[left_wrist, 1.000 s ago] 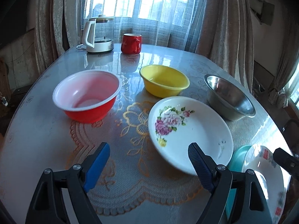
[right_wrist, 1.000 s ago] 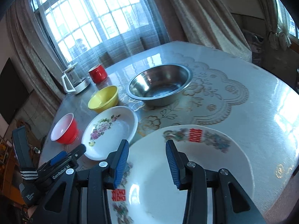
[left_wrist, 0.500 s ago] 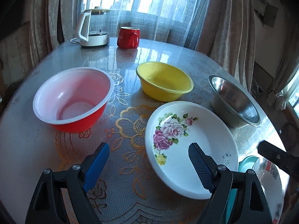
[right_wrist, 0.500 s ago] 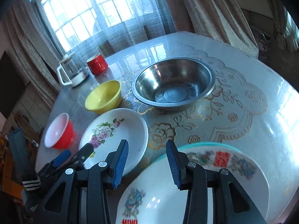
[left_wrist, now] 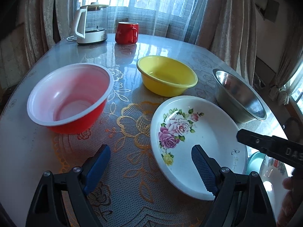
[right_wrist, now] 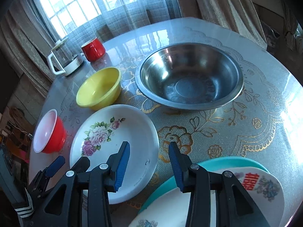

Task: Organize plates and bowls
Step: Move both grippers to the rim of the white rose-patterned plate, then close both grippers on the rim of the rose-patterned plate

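Observation:
A white floral plate (left_wrist: 197, 141) (right_wrist: 121, 143) lies on the table between a red bowl (left_wrist: 70, 98) (right_wrist: 49, 130), a yellow bowl (left_wrist: 166, 79) (right_wrist: 100, 89) and a steel bowl (left_wrist: 240, 98) (right_wrist: 189, 79). My left gripper (left_wrist: 151, 162) (right_wrist: 55, 166) stands wide open, its right pad above the plate's near rim and its left pad over the tablecloth. My right gripper (right_wrist: 149, 151) (left_wrist: 265, 147) hangs open above the plate's right rim, with nothing gripped. At the lower right a white plate with red characters (right_wrist: 255, 185) (left_wrist: 274, 174) rests on a teal plate (right_wrist: 227, 160) (left_wrist: 253, 160).
A glass kettle (left_wrist: 89, 30) (right_wrist: 64, 58) and a red mug (left_wrist: 126, 33) (right_wrist: 93, 49) stand at the far side by the curtained window. The glossy round table (right_wrist: 265, 113) carries a gold lace-pattern cloth. Bare cloth lies right of the steel bowl.
My right gripper has swung left, off the red-character plate and over the floral plate's rim. That plate now lies on the teal plate. My left gripper has crept closer to the bowls.

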A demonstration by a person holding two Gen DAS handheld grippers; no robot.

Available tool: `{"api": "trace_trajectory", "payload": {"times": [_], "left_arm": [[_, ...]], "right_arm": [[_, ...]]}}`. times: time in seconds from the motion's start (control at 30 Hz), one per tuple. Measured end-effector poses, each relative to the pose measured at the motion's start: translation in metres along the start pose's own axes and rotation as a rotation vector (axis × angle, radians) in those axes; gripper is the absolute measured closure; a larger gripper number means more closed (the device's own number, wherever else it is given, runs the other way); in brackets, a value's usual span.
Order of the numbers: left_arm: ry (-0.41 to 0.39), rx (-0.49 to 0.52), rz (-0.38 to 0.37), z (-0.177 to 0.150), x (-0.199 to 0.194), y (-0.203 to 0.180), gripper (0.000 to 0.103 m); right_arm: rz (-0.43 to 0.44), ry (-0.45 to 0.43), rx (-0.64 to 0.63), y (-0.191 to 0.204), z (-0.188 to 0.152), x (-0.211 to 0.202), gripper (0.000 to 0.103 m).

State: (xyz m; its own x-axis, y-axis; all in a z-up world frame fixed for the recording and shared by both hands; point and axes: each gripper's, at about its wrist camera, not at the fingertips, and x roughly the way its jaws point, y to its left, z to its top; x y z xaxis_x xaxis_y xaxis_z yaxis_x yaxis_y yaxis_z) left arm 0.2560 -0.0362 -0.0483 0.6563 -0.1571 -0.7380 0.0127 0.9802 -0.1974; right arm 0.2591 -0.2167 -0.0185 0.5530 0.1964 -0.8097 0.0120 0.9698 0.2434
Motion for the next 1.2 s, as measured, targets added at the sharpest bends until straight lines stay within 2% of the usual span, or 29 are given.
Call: {"api": "trace_trajectory", "payload": {"times": [0.37, 0.47, 0.7, 0.8, 0.9, 0.93, 0.97, 1.0, 1.1, 1.2], "left_arm": [[-0.004, 0.038, -0.042, 0.002, 0.0, -0.006, 0.008], [0.028, 0.023, -0.047, 0.003, 0.007, -0.004, 0.008], [0.03, 0.027, -0.058, 0.006, 0.009, -0.002, 0.011], [0.028, 0.032, -0.066, 0.006, 0.009, -0.002, 0.018], [0.025, 0.041, -0.071, 0.007, 0.008, -0.002, 0.037], [0.026, 0.042, -0.072, 0.007, 0.008, -0.002, 0.047], [0.027, 0.046, -0.082, 0.007, 0.008, -0.003, 0.058], [0.032, 0.051, -0.097, 0.007, 0.009, -0.003, 0.062], [0.035, 0.055, -0.109, 0.008, 0.009, -0.004, 0.063], [0.035, 0.047, -0.112, 0.008, 0.008, 0.0, 0.069]], "right_arm": [[0.005, 0.048, -0.01, 0.005, 0.006, 0.019, 0.06], [0.004, 0.047, -0.025, 0.007, 0.007, 0.02, 0.06], [0.003, 0.077, -0.059, 0.013, 0.011, 0.029, 0.06], [0.006, 0.101, -0.064, 0.012, 0.013, 0.036, 0.06], [0.009, 0.111, -0.07, 0.012, 0.015, 0.04, 0.06], [0.005, 0.113, -0.08, 0.013, 0.016, 0.041, 0.061], [-0.002, 0.112, -0.097, 0.014, 0.015, 0.042, 0.067], [-0.012, 0.11, -0.116, 0.016, 0.016, 0.043, 0.07], [0.012, 0.108, -0.109, 0.013, 0.016, 0.044, 0.073], [0.02, 0.104, -0.089, 0.01, 0.015, 0.043, 0.077]]}}
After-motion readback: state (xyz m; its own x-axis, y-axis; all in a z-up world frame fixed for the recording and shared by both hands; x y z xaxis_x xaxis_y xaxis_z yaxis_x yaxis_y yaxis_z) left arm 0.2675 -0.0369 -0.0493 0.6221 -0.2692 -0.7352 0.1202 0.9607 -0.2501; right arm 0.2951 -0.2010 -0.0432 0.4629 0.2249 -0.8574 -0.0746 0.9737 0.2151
